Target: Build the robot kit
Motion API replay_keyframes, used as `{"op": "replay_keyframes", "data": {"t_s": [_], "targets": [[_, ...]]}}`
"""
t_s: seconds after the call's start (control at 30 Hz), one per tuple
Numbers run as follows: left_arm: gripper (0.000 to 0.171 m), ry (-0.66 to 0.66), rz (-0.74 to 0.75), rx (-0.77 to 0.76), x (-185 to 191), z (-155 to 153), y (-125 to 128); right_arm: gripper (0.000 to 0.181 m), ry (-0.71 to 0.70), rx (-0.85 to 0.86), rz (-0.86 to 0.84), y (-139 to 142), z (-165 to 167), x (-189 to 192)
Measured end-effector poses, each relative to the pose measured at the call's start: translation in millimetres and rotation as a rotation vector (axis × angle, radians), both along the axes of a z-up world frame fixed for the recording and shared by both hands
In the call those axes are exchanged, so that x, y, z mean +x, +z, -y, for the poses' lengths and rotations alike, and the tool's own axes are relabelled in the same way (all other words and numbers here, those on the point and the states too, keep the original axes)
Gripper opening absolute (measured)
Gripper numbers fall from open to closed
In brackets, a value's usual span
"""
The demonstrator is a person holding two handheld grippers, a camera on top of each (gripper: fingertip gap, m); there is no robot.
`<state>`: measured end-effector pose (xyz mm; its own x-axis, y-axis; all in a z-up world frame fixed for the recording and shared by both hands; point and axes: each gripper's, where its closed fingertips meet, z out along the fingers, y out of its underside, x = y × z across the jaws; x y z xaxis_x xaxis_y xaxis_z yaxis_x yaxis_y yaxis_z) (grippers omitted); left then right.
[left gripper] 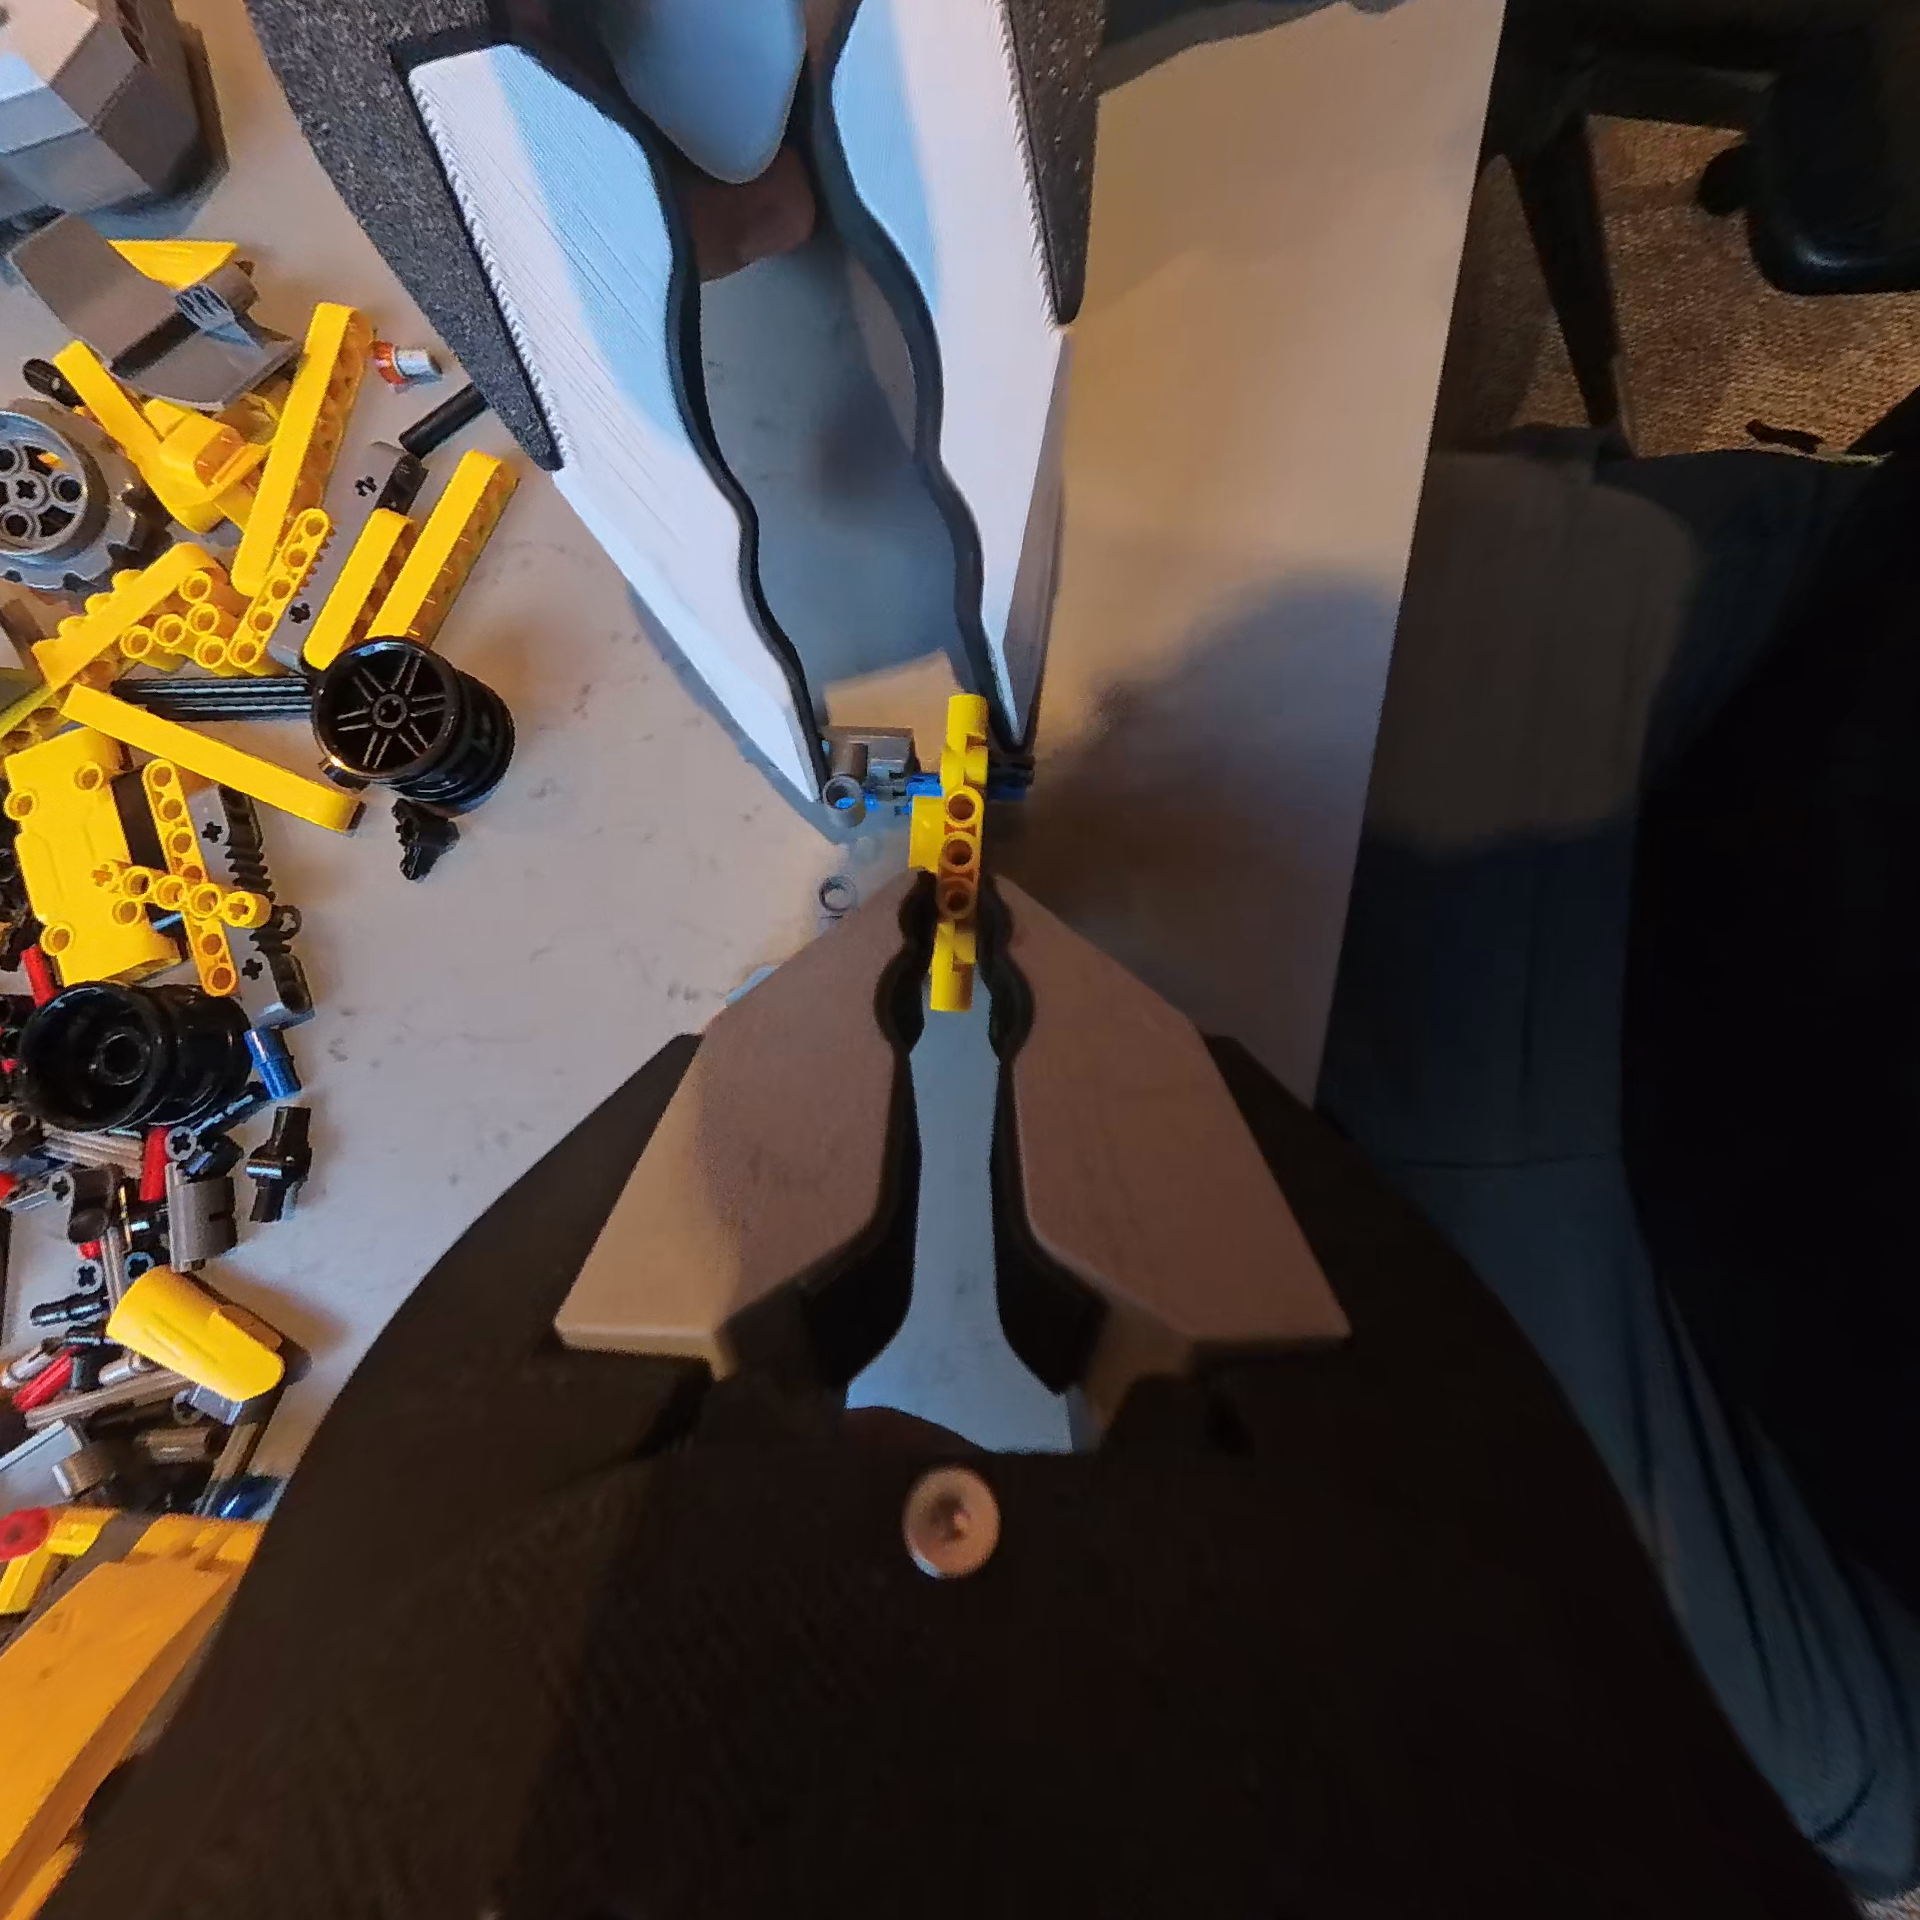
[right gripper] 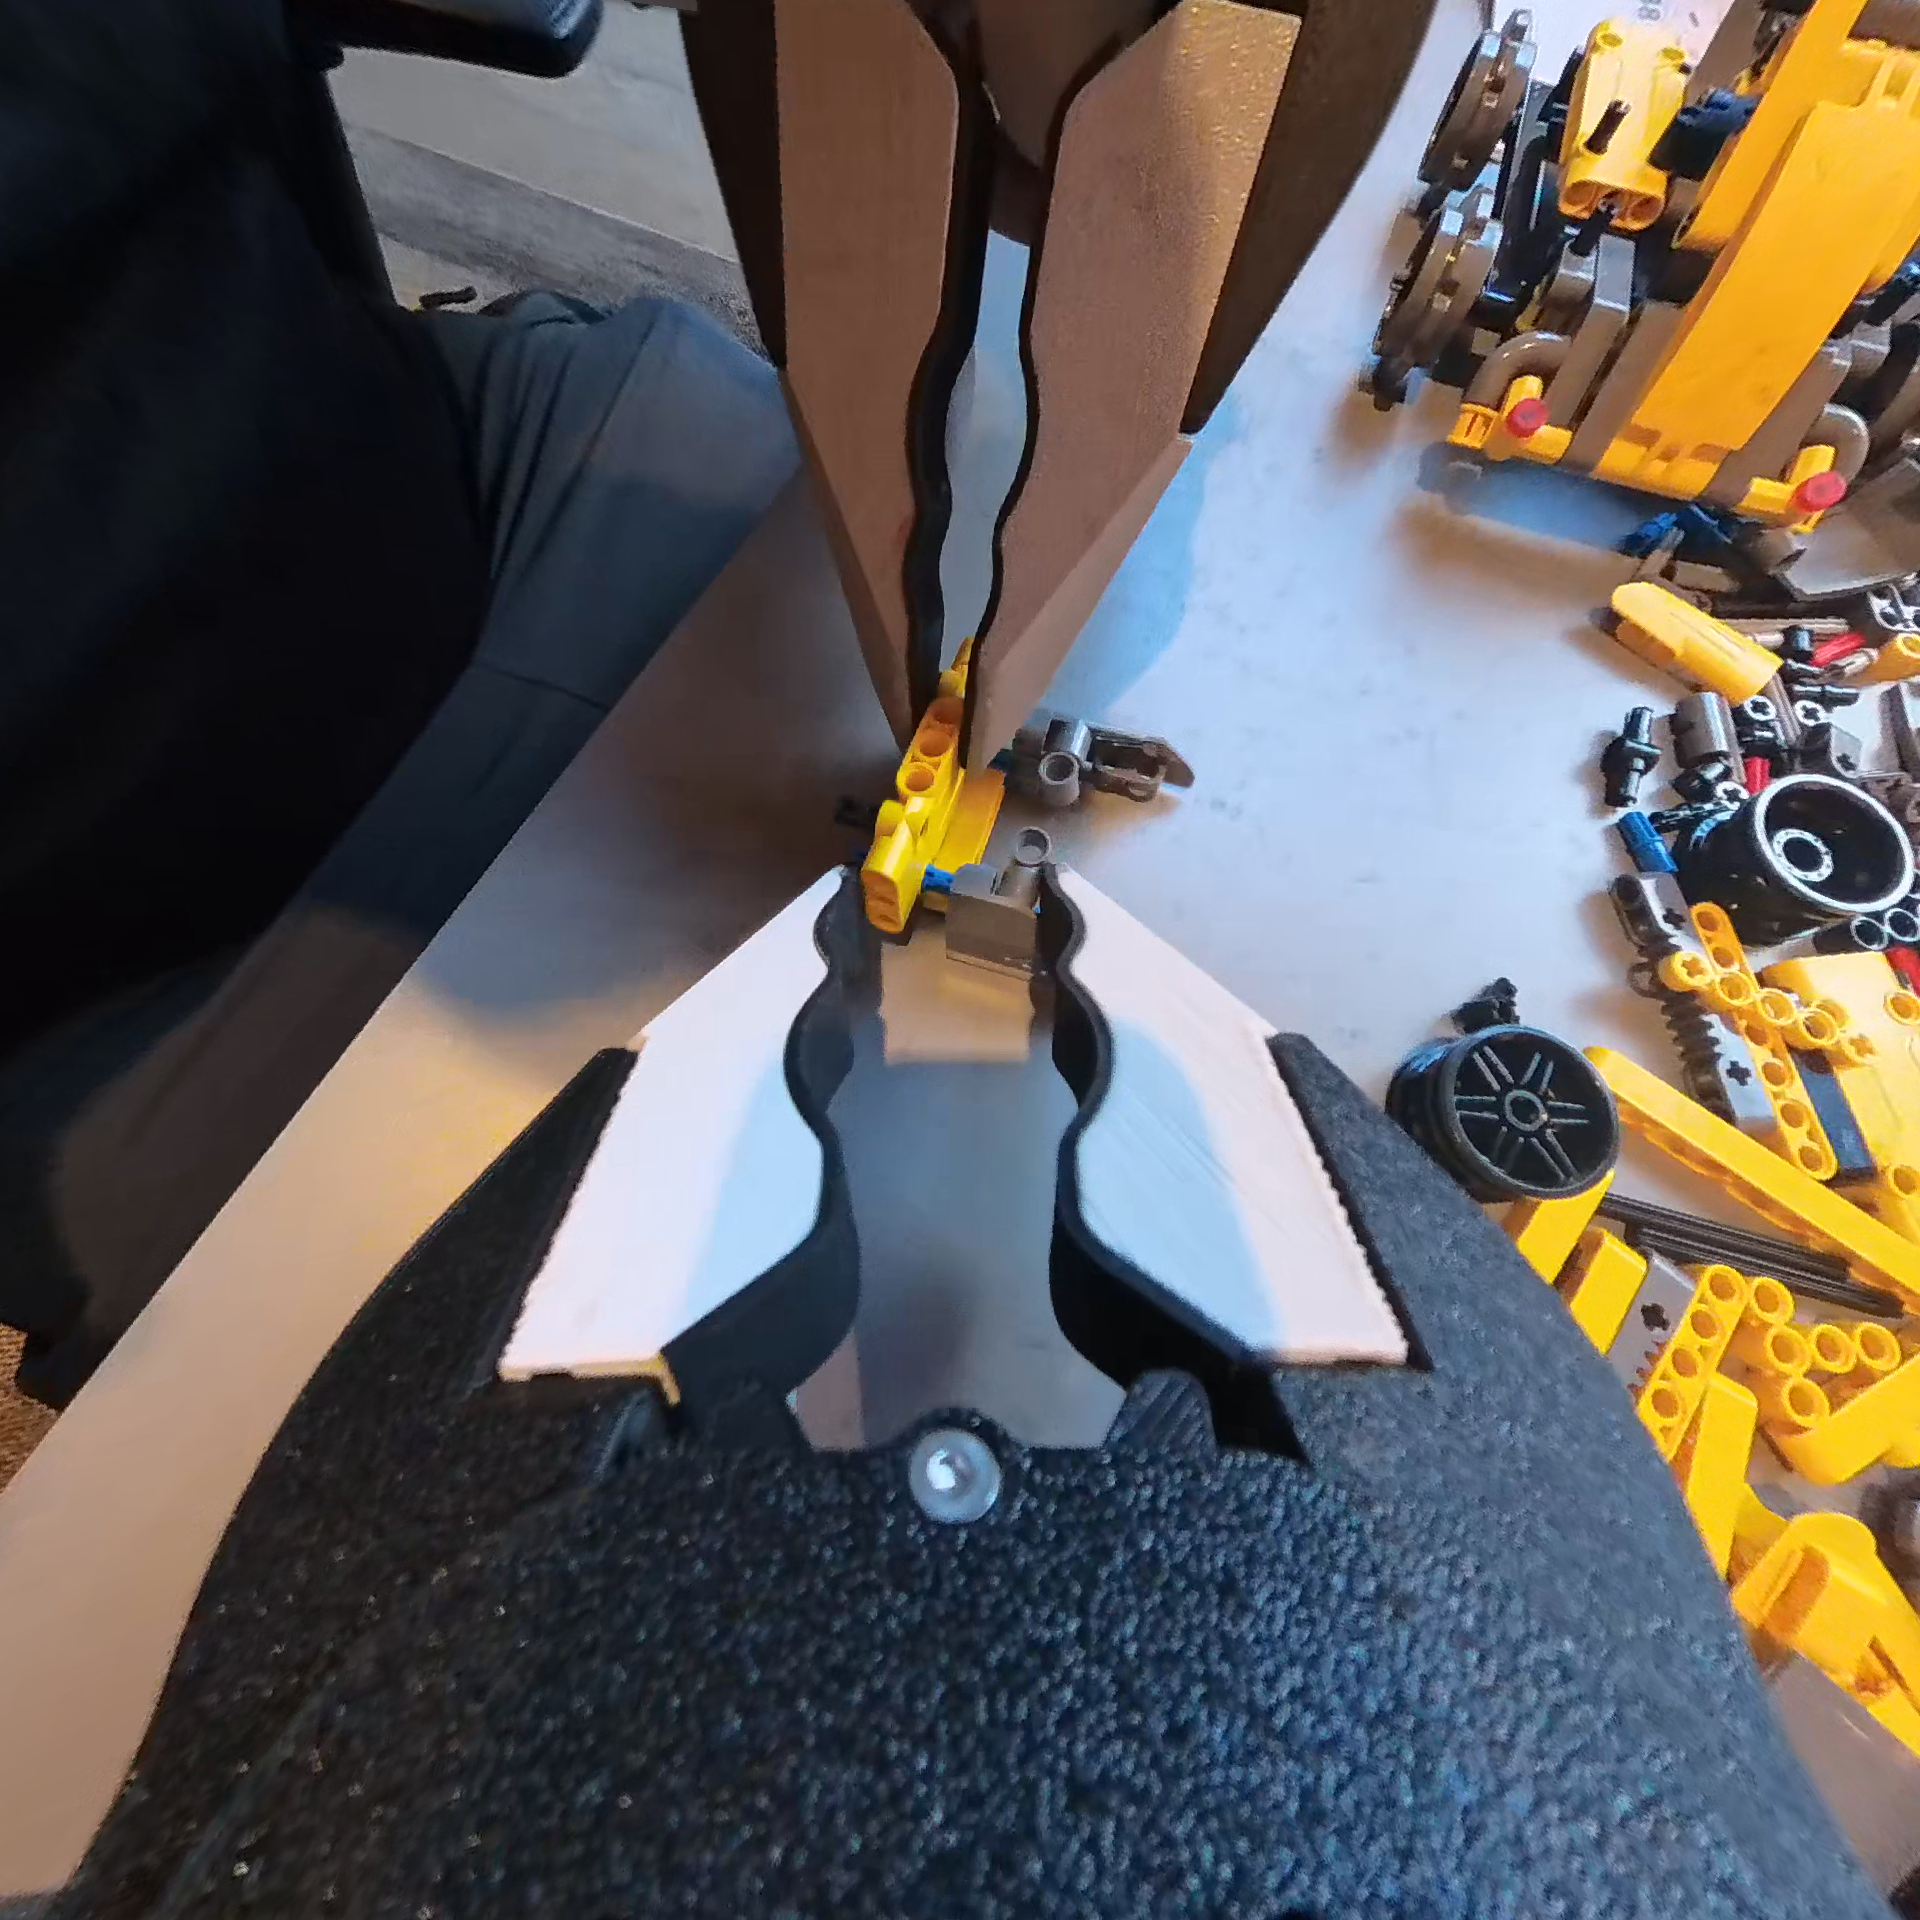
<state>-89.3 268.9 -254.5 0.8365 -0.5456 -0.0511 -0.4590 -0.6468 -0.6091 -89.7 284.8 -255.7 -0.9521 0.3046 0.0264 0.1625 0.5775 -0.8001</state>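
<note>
In the left wrist view, the left tool [left gripper: 954,914], with tan fingers on a black body, pinches a short yellow plastic building beam with round holes [left gripper: 954,831] just above the pale worktop [left gripper: 582,935]. The right tool [left gripper: 920,764], white-fingered, comes from opposite and closes on a small grey connector piece [left gripper: 873,769] joined to the beam by a blue pin. A heap of loose yellow, black and grey building parts [left gripper: 156,831] with a black spoked wheel [left gripper: 400,722] crowds the left; the worktop edge and a dark-clothed person's lap lie close on the right. In the right wrist view, the right tool [right gripper: 945,894] grips the grey connector [right gripper: 992,914] beside the yellow beam [right gripper: 914,821], which the left tool [right gripper: 940,717] holds. A partly built yellow model [right gripper: 1714,260] stands far right. No writing is legible.
</note>
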Motion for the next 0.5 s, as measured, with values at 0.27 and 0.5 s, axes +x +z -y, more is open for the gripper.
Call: {"op": "replay_keyframes", "data": {"t_s": [0.27,0.5], "targets": [[0.006,-0.014,0.030,-0.002,-1.7,-0.5,-0.1,0.033,-0.011,-0.007,0.024,-0.6,-0.1,-2.0],[0.006,-0.029,-0.014,0.026,-2.0,-2.3,-1.0,0.037,-0.043,-0.006,0.058,-2.8,1.1,-2.9]]}}
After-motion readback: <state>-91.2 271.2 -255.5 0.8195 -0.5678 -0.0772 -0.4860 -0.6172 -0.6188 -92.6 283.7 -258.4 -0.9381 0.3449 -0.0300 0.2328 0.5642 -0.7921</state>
